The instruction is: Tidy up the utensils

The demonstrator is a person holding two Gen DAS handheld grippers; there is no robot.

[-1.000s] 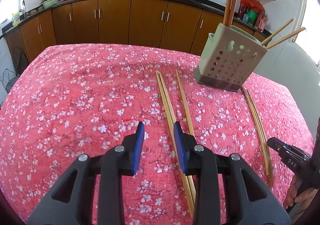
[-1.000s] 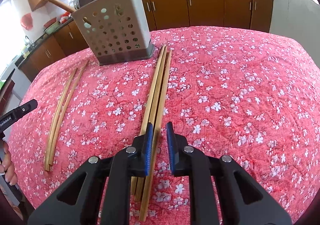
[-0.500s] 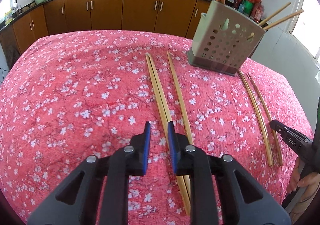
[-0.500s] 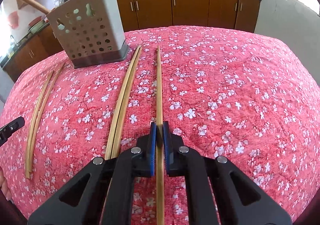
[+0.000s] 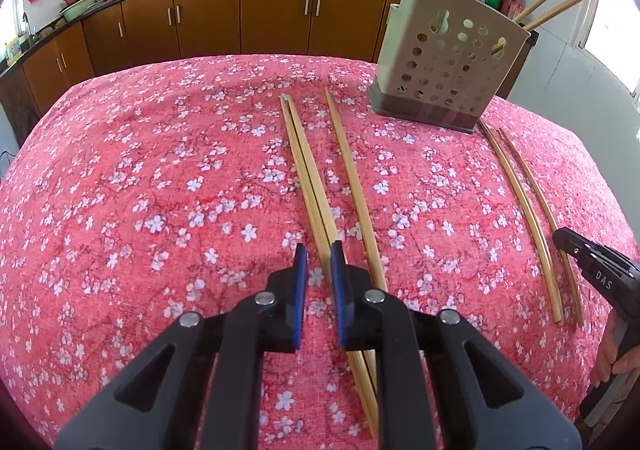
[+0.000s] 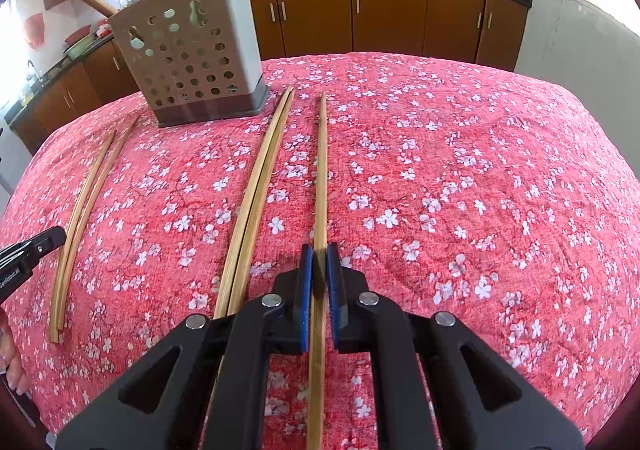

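Observation:
A perforated beige utensil holder stands at the back of the table with chopsticks upright in it. My left gripper hovers low over a pair of chopsticks. Its jaws are closing, with only a narrow strip of cloth showing between the blue pads, and the pair runs under its right finger. A single chopstick lies just right of that pair. My right gripper is shut on another single chopstick, beside a second pair.
A red floral cloth covers the table, which drops away at its rounded edges. Brown kitchen cabinets and a counter with pans stand behind. A person's hand holds the right gripper at the table's right side. My left gripper shows at the left edge.
The left jaws have narrowed from wide apart to a thin gap, and that gripper has sunk toward the cloth. The right gripper has shut on one chopstick, which now lies apart from its two neighbours.

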